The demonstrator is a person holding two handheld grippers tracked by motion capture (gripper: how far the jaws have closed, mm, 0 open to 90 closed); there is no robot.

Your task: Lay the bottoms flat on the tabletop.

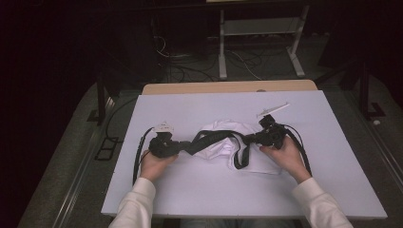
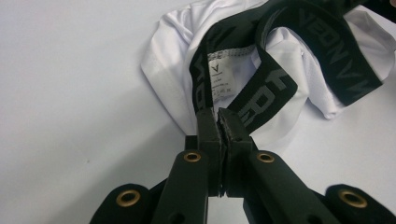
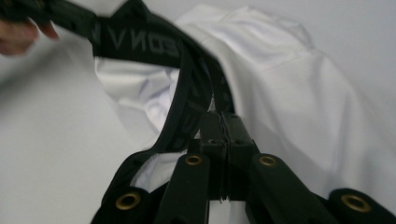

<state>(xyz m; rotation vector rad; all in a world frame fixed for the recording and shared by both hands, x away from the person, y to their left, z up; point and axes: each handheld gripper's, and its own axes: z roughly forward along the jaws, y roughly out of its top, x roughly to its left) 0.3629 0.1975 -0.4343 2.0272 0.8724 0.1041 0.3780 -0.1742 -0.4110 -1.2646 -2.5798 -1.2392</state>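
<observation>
White underwear (image 1: 216, 147) with a black lettered waistband (image 1: 216, 136) lies mid-table, stretched between both grippers. My left gripper (image 1: 183, 146) is shut on the waistband's left end; in the left gripper view its jaws (image 2: 219, 116) pinch the black waistband (image 2: 266, 88) beside a white label (image 2: 220, 74), with the white cloth (image 2: 170, 60) behind. My right gripper (image 1: 254, 137) is shut on the waistband's right end; in the right gripper view the jaws (image 3: 220, 116) clamp the waistband (image 3: 187, 93), and the white cloth (image 3: 289, 88) bunches behind it. A loop of waistband hangs slack near the right hand.
The white table cover (image 1: 199, 190) has free room all around the garment. A small white tool (image 1: 272, 110) lies at the back right. A wooden table edge (image 1: 228, 87) shows behind. Metal frame legs (image 1: 222, 47) and cables stand on the dark floor beyond.
</observation>
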